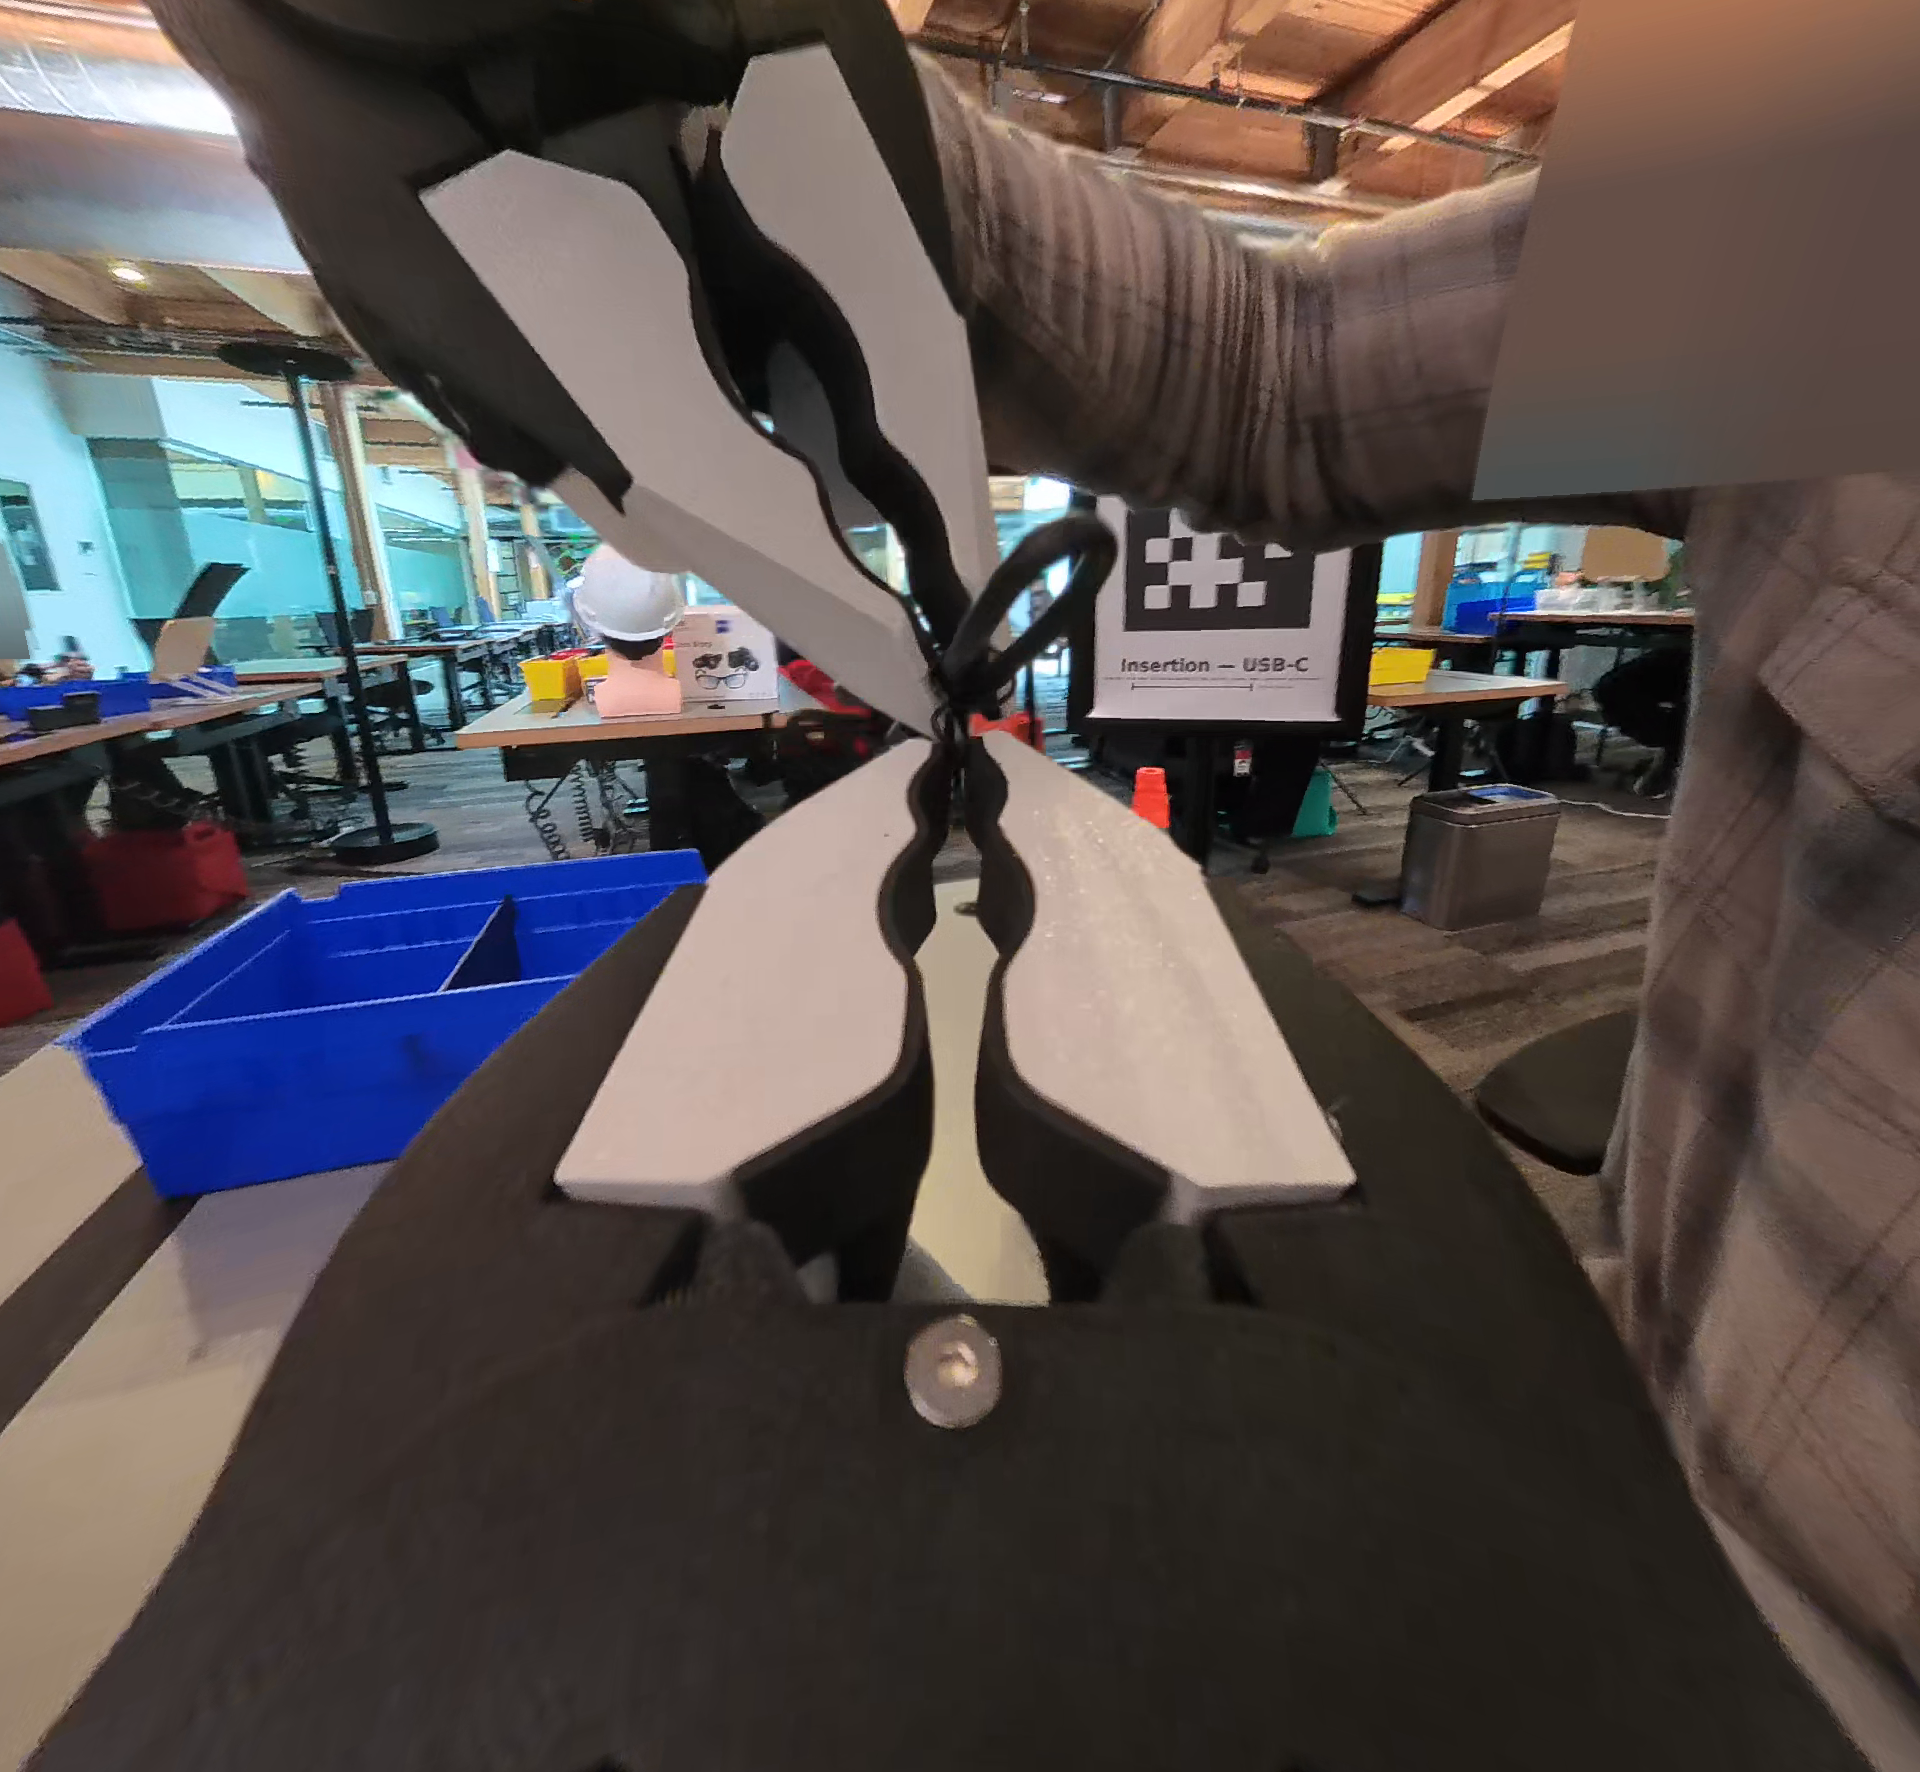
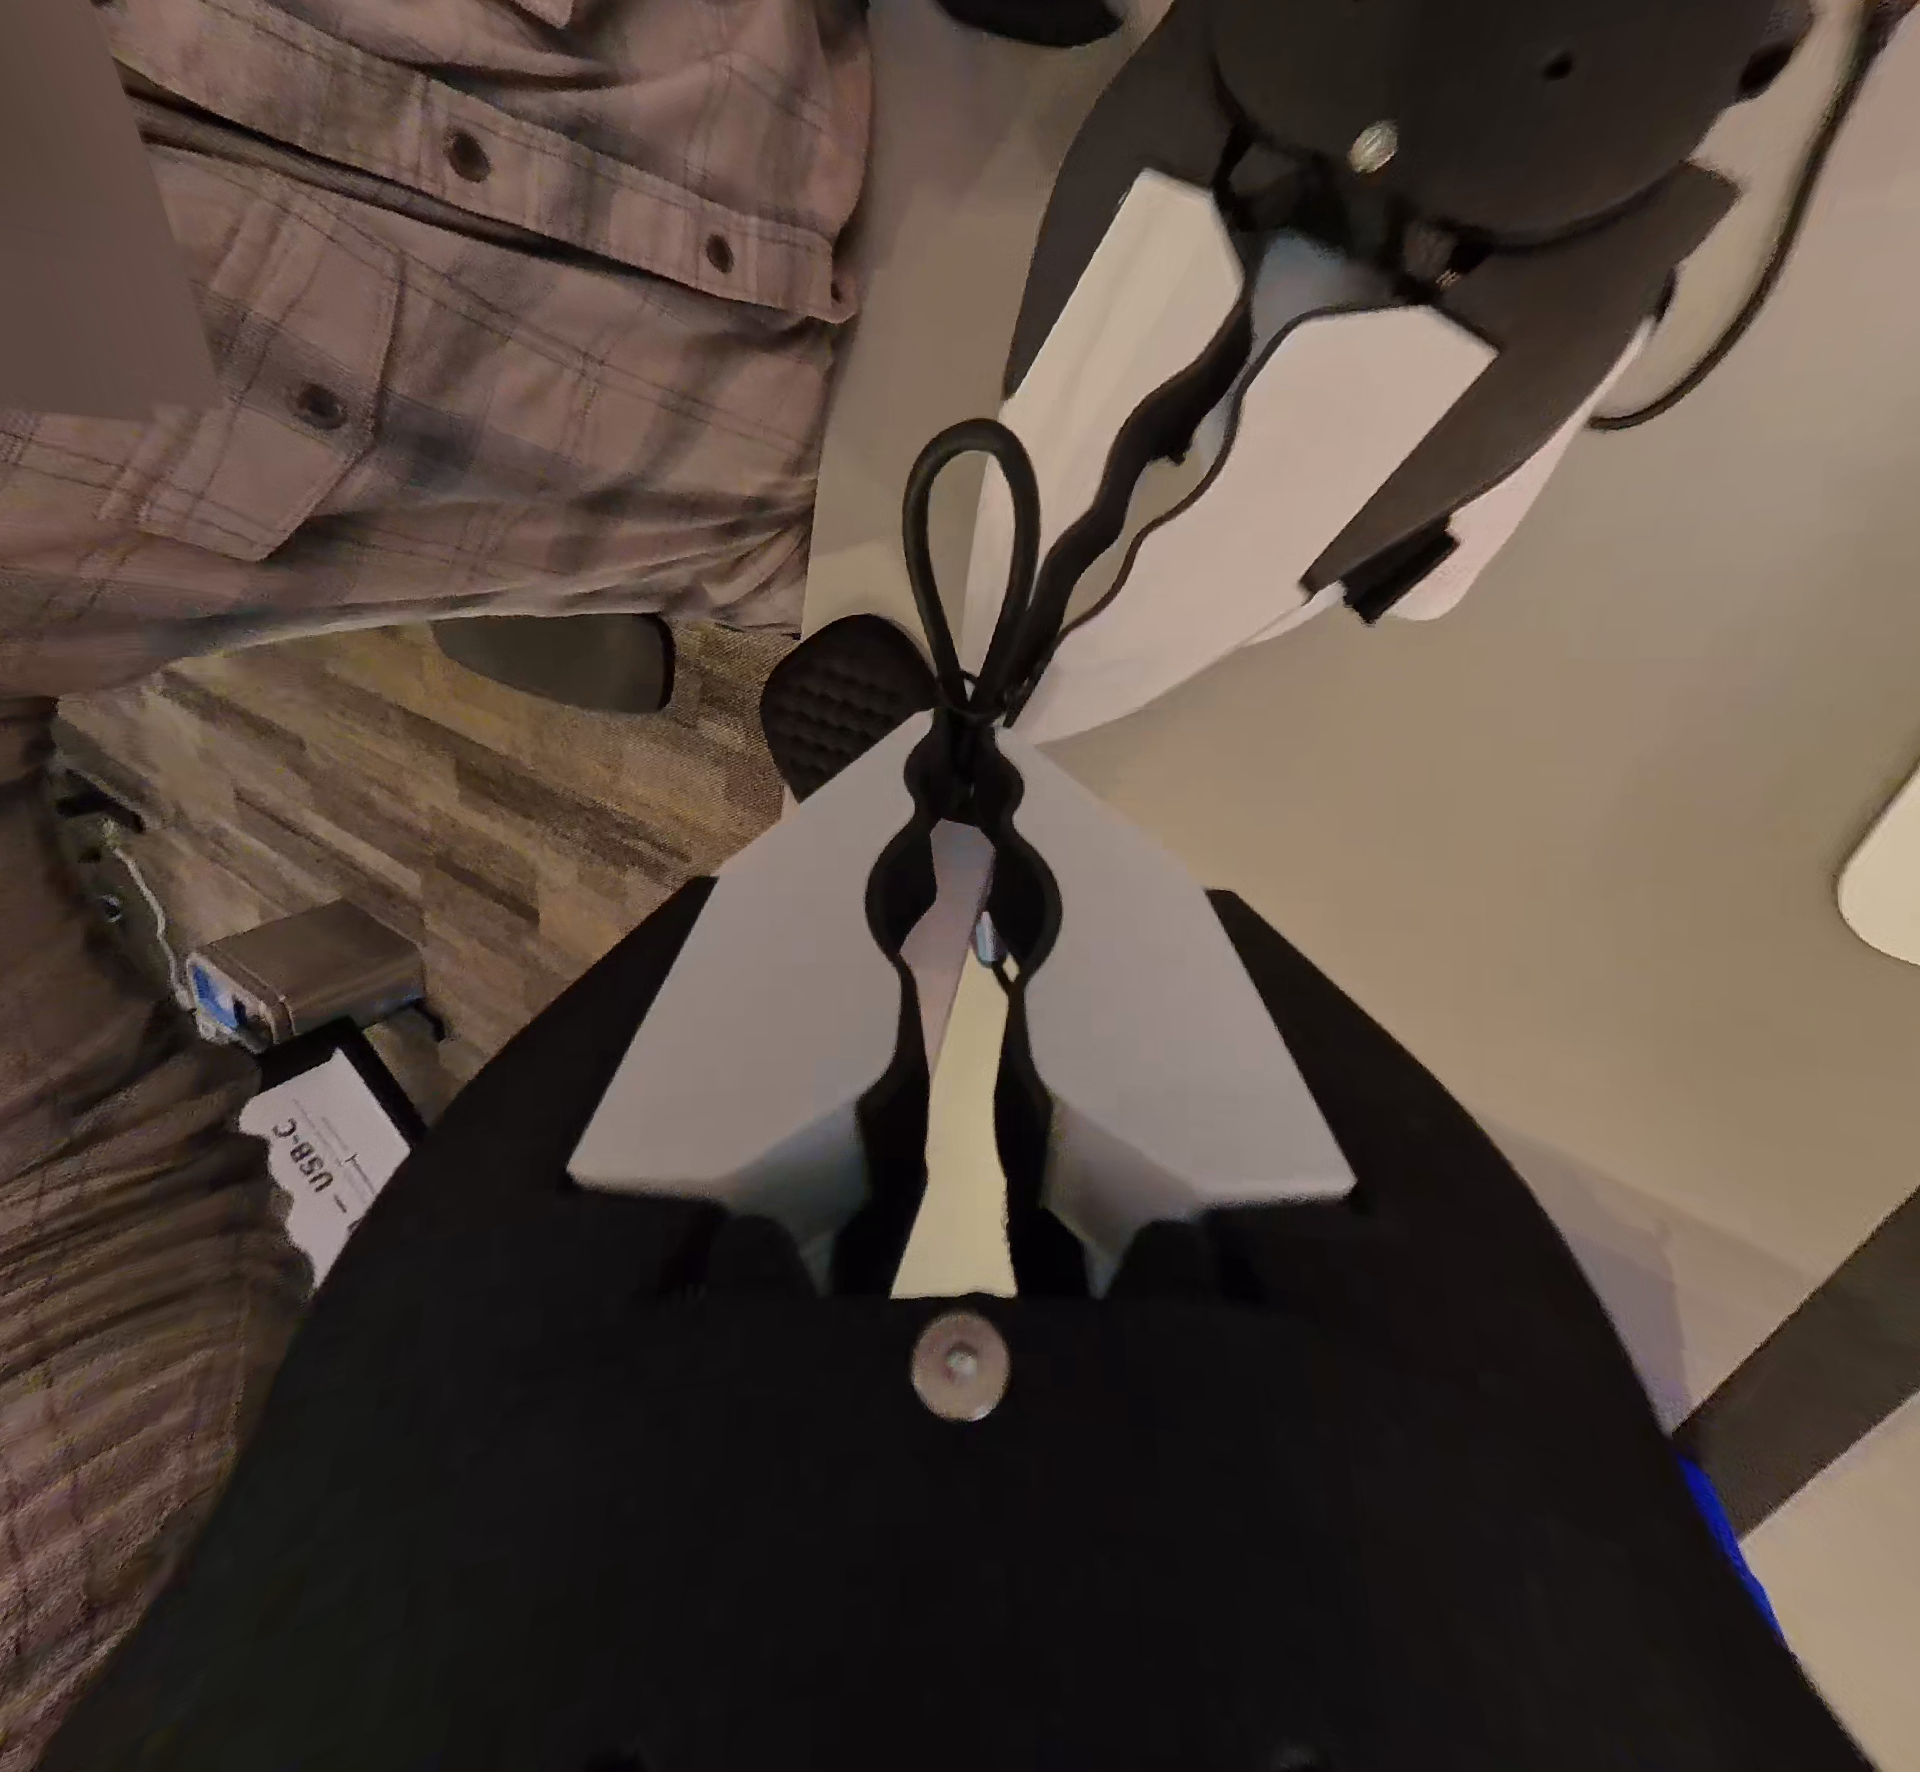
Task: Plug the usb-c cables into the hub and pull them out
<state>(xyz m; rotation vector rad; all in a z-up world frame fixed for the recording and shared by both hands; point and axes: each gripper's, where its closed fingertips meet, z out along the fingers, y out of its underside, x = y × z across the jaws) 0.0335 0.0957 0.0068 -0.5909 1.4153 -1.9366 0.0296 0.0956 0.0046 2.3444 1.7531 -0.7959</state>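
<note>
A black cable, folded into a loop (image 1: 1086,538) and bound by a thin tie, hangs in the air between both grippers. My left gripper (image 1: 951,746) is shut on the bundle just below the loop. My right gripper (image 1: 935,683) comes down from the upper left, tip to tip with it, and is shut on the same bundle. In the right wrist view the right gripper (image 2: 966,746) pinches the bundle under the loop (image 2: 917,527), and the left gripper (image 2: 1023,699) meets it from the upper right. A small silver plug end (image 2: 985,941) shows between the right fingers. No hub is in view.
A blue divided bin (image 1: 343,984) sits on the table at the left. A sign with a checker marker (image 1: 1226,621) stands ahead, with a metal waste bin (image 1: 1475,855) on the floor beyond. A person in a plaid shirt (image 1: 1787,891) stands close on the right. The pale table top (image 2: 1455,891) lies below. Left and right tips are no more than a few centimetres apart.
</note>
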